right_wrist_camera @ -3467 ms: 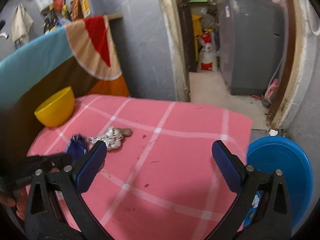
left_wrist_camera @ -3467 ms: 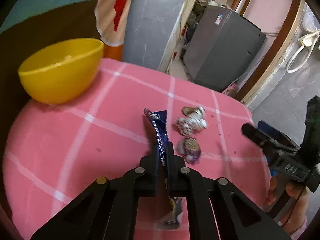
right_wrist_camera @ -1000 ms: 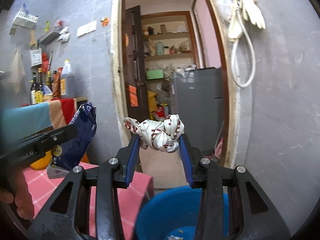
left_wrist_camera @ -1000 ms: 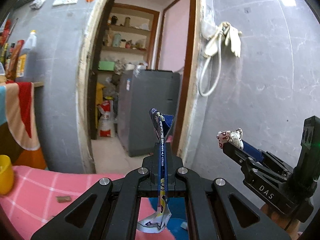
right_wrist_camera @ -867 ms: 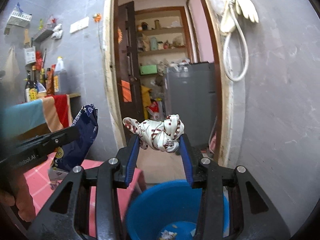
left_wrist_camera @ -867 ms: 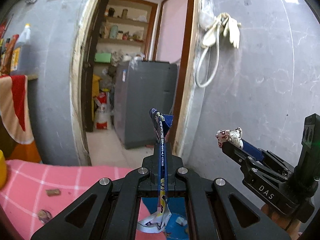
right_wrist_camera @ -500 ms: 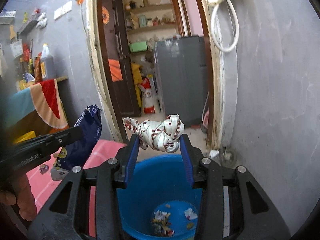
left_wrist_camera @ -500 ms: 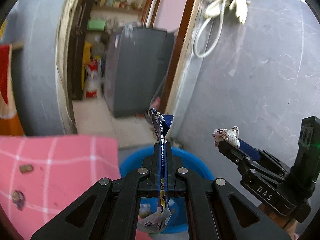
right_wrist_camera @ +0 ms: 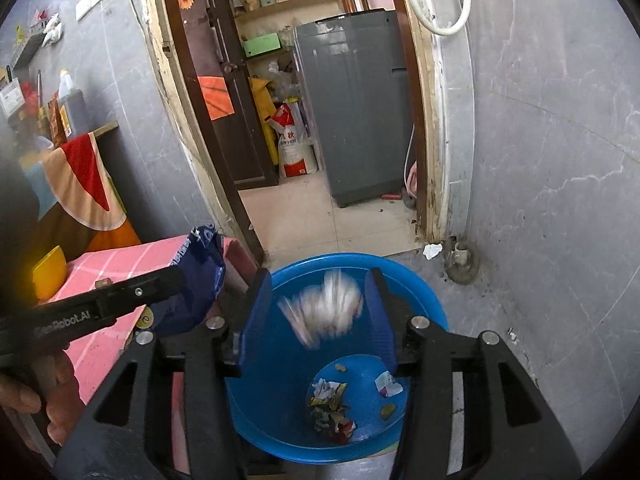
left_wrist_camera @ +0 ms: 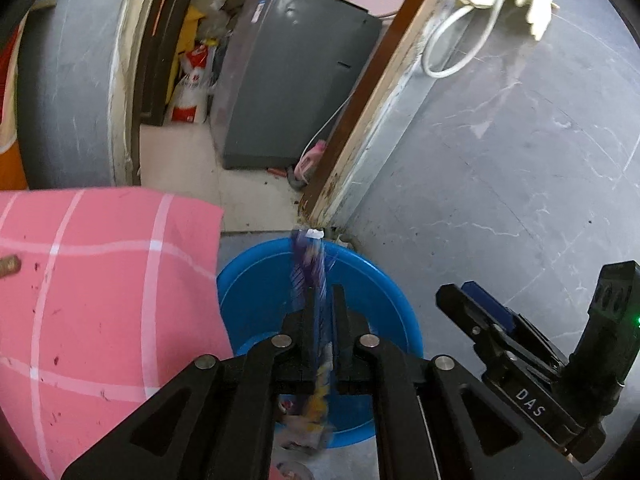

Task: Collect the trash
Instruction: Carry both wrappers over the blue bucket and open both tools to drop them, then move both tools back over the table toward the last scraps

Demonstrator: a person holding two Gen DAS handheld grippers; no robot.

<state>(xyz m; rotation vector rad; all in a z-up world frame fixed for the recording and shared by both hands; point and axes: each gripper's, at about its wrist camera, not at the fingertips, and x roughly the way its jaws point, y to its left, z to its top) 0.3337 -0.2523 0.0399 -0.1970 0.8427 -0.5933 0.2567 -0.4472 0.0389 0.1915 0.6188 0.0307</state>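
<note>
A blue plastic basin (right_wrist_camera: 420, 288) on the floor holds several scraps of trash (right_wrist_camera: 330, 404). My right gripper (right_wrist_camera: 320, 308) is open above it, and the crumpled white and red paper (right_wrist_camera: 326, 308) is blurred between its pads, falling free. My left gripper (left_wrist_camera: 320, 312) has its jaws slightly apart over the basin (left_wrist_camera: 256, 280). The blue snack wrapper (left_wrist_camera: 314, 280) is blurred between them, slipping down. The wrapper also shows in the right wrist view (right_wrist_camera: 196, 272). The right gripper (left_wrist_camera: 472, 304) shows empty in the left wrist view.
The pink checked table (left_wrist_camera: 100, 280) stands left of the basin, with a small brown scrap (left_wrist_camera: 10, 266) on it. A yellow bowl (right_wrist_camera: 48, 270) sits at its far end. A grey wall (left_wrist_camera: 520, 160) and doorframe (left_wrist_camera: 360, 128) stand behind the basin.
Both grippers have tilted down over the basin. The right one has opened and let go of the crumpled paper. The left one's jaws have parted and the wrapper is sliding down.
</note>
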